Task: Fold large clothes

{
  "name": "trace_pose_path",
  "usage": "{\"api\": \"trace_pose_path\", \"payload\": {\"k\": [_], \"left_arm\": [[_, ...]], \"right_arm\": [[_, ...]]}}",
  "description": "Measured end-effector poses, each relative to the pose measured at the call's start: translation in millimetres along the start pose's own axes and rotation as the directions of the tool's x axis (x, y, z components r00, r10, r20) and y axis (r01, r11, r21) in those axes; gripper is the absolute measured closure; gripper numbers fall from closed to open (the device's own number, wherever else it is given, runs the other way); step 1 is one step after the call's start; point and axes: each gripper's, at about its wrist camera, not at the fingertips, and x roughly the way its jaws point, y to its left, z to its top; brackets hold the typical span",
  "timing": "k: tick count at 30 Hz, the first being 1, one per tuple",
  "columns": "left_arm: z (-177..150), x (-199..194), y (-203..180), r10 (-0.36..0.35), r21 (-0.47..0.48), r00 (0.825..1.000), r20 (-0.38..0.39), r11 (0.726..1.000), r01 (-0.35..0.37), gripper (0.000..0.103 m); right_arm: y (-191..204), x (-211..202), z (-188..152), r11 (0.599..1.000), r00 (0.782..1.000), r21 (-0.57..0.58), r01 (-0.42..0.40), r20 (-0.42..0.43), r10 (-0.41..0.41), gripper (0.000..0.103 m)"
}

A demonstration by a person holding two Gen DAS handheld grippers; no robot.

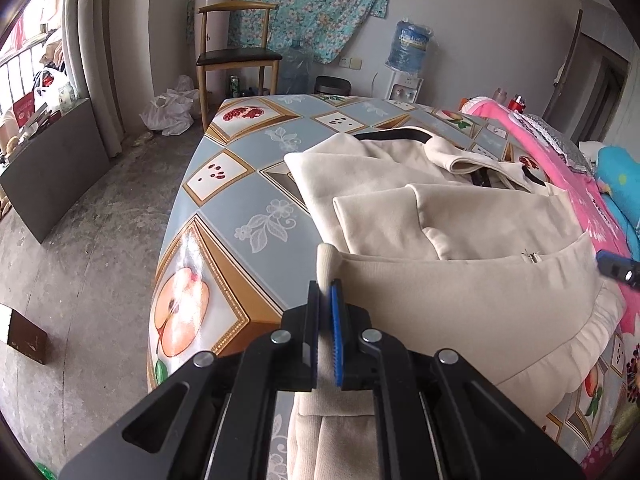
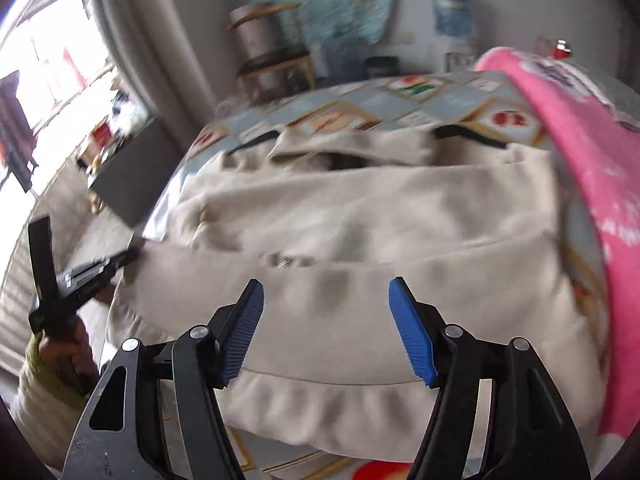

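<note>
A cream jacket with black trim lies partly folded on the fruit-patterned table. My left gripper is shut on the jacket's near left hem corner, and cream fabric sticks up between its jaws. The jacket also fills the right wrist view, blurred. My right gripper is open and empty, hovering above the jacket's ruffled near hem. The left gripper shows in the right wrist view at the jacket's left edge. The right gripper's tip shows in the left wrist view at the jacket's right edge.
A pink blanket lies along the table's right side, also in the right wrist view. A wooden chair, white plastic bags and a water dispenser stand behind the table. A dark board leans at the left.
</note>
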Motion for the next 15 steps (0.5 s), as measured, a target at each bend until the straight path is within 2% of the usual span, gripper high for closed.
{"api": "trace_pose_path", "payload": {"k": [2,3,4,5,7,8,10,15], "left_arm": [[-0.1,-0.4,1.1,-0.010,-0.009,1.000,-0.002,1.000,0.010,0.097],[0.1,-0.7,1.6,-0.013,-0.013,1.000,-0.002,1.000,0.013,0.095],[0.0,-1.1,1.9,-0.019,-0.015,1.000,-0.002,1.000,0.019,0.095],[-0.3,-2.1,1.9,-0.025,-0.017,1.000,0.000,1.000,0.025,0.094],[-0.7,-4.5,2.0,-0.038,-0.015,0.999,0.006,0.999,0.038,0.094],[-0.9,-6.4,2.2,-0.044,-0.012,0.999,0.011,0.999,0.045,0.093],[-0.4,-14.6,3.2,-0.055,-0.019,0.998,0.034,0.998,0.056,0.092],[3.6,-50.6,1.2,-0.095,-0.028,0.982,0.161,0.995,0.100,0.089]], "right_arm": [[25.2,32.7,-1.0,0.995,0.995,-0.093,0.033,-0.089,-0.041,0.042],[30.2,45.1,-2.1,0.991,0.991,-0.118,0.060,-0.112,-0.074,0.049],[34.6,55.6,-3.9,0.986,0.985,-0.137,0.097,-0.127,-0.115,0.052],[36.4,58.6,-3.5,0.982,0.985,-0.148,0.118,-0.105,-0.134,0.059],[37.5,55.5,0.5,0.980,0.986,-0.147,0.138,-0.078,-0.150,0.097],[36.4,51.9,3.8,0.979,0.984,-0.135,0.151,-0.072,-0.162,0.100],[33.5,38.2,10.3,0.987,0.991,-0.101,0.126,-0.032,-0.130,0.100],[31.0,23.0,24.5,0.990,0.990,-0.047,0.131,0.060,-0.128,0.101]]}}
